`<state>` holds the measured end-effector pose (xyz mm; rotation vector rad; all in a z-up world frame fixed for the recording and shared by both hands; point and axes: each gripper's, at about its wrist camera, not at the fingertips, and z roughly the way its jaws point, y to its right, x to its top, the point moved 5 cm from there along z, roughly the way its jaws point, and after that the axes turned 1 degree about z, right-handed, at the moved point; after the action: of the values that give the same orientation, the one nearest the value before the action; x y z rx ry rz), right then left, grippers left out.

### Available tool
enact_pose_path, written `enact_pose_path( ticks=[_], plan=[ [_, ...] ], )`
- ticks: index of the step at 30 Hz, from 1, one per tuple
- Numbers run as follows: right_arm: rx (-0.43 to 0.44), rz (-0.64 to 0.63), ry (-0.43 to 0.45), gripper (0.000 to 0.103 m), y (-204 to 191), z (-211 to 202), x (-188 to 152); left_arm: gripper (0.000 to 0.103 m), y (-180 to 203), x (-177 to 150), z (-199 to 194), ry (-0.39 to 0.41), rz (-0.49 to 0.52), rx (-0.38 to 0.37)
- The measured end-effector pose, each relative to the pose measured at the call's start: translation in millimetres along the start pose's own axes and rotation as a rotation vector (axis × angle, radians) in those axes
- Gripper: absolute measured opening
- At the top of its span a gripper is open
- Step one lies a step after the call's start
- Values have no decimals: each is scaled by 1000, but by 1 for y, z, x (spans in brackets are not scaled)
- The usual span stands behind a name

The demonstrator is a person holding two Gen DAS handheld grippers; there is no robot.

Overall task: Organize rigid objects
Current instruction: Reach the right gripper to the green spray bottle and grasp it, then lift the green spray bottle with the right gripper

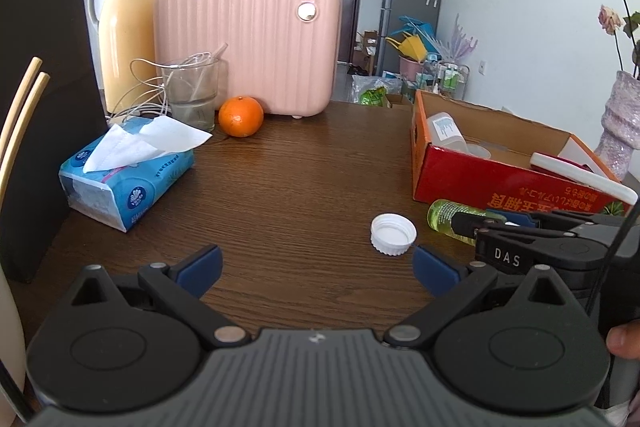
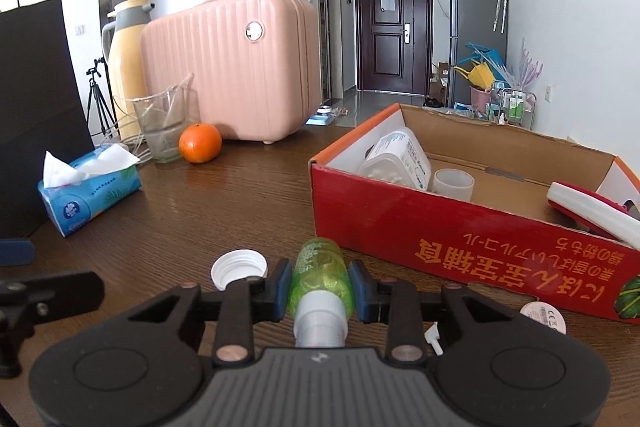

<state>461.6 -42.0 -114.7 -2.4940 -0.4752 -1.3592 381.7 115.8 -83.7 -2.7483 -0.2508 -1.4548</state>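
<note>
Dark wood-grain counter [image 1: 304, 179] lies under my jaws, in a room with white walls and a dark door [image 2: 392, 27] far ahead. Beyond my left jaws and off to their left sit a blue tissue pack [image 1: 124, 179], an orange [image 1: 241, 116], a glass [image 1: 191, 95] and a pink case [image 1: 248, 39]. A white cap [image 1: 393, 233] lies open side up just ahead of my left gripper [image 1: 316, 265], whose jaws are spread wide and hold nothing. My right gripper [image 2: 320, 287] pinches a green bottle [image 2: 322, 269] between its blue pads; the bottle points forward. The red cardboard box [image 2: 460, 227] stands just ahead and to the right.
</note>
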Motion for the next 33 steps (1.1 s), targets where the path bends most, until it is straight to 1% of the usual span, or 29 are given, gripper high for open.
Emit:
enact_pose_path(
  ticks=[5,11,15,19,21,22,26,33],
  plan=[
    [-1,-21,-28,30,-1,-5,-6,103,4,-2,1,-17,15,-12],
    [-43,-36,-129,30,2,10,-19,103,3,-2,-2,-18,7,-17],
    [-60,-56,-144,31,0,16,-19,103,3,-2,-3,-19,7,-20],
    [-90,-55,-135,37,0,25,-14,103,5,-3,-3,-19,14,-21],
    [-89,-51,-129,35,0,30,-12,103,6,-3,-2,-23,15,-19],
    [-76,-48,-128,31,-1,31,-12,103,5,-4,-1,-25,14,-19],
    [-74,-39,-123,30,-1,25,-14,103,5,-3,-1,-27,12,-20],
    [-48,1,-80,30,3,4,-13,103,5,-3,-2,-25,13,-21]
  ],
)
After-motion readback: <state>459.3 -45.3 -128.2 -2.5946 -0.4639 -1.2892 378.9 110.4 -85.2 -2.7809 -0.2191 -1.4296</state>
